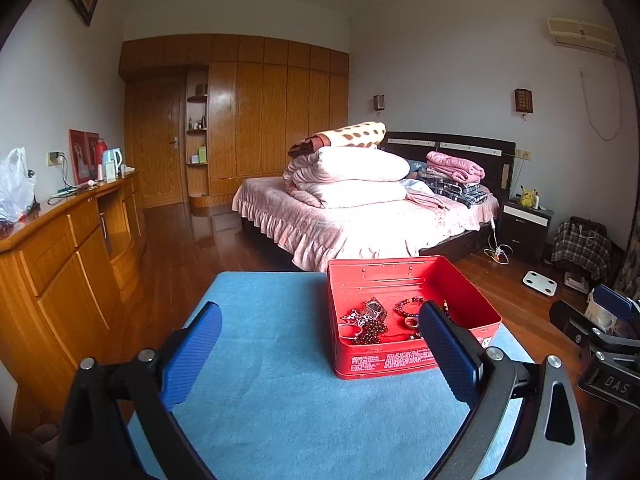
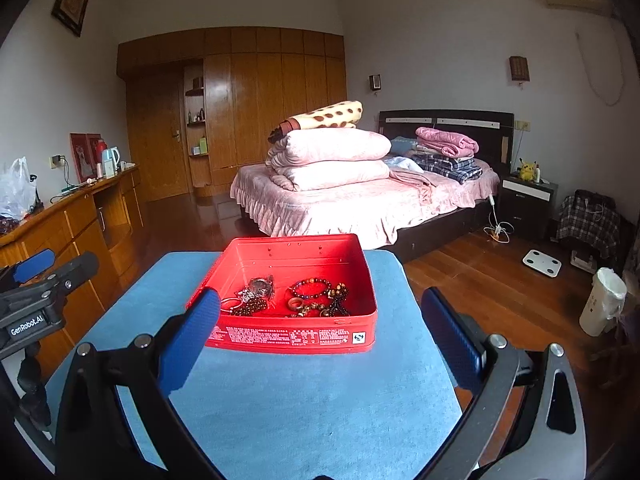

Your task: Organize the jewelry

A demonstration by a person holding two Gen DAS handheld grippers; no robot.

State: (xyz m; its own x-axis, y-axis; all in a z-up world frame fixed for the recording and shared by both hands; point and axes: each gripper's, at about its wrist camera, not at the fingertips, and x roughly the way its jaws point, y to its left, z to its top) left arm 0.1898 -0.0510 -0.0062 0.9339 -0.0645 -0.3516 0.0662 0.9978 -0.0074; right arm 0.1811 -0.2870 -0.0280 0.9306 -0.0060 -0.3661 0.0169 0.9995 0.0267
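Observation:
A red metal tin (image 1: 384,364) (image 2: 292,338) stands open on a blue cloth-covered table (image 1: 272,392) (image 2: 304,400). Inside lie bead bracelets (image 2: 312,286), dark bead strands (image 1: 370,334) (image 2: 250,308), a silvery piece (image 1: 372,309) (image 2: 261,286) and a ring (image 2: 297,303). My left gripper (image 1: 320,312) is open and empty, above the cloth, left of and in front of the tin. My right gripper (image 2: 320,300) is open and empty, just in front of the tin, its left fingertip (image 2: 208,300) overlapping the tin's near left corner in view.
A wooden sideboard (image 1: 60,264) stands to the left with a plastic bag and kettle. A bed (image 2: 360,196) with stacked quilts lies beyond the table. The other gripper shows at the edge of each view: the right one (image 1: 600,340), the left one (image 2: 36,296). A white bin (image 2: 602,304) stands on the floor, right.

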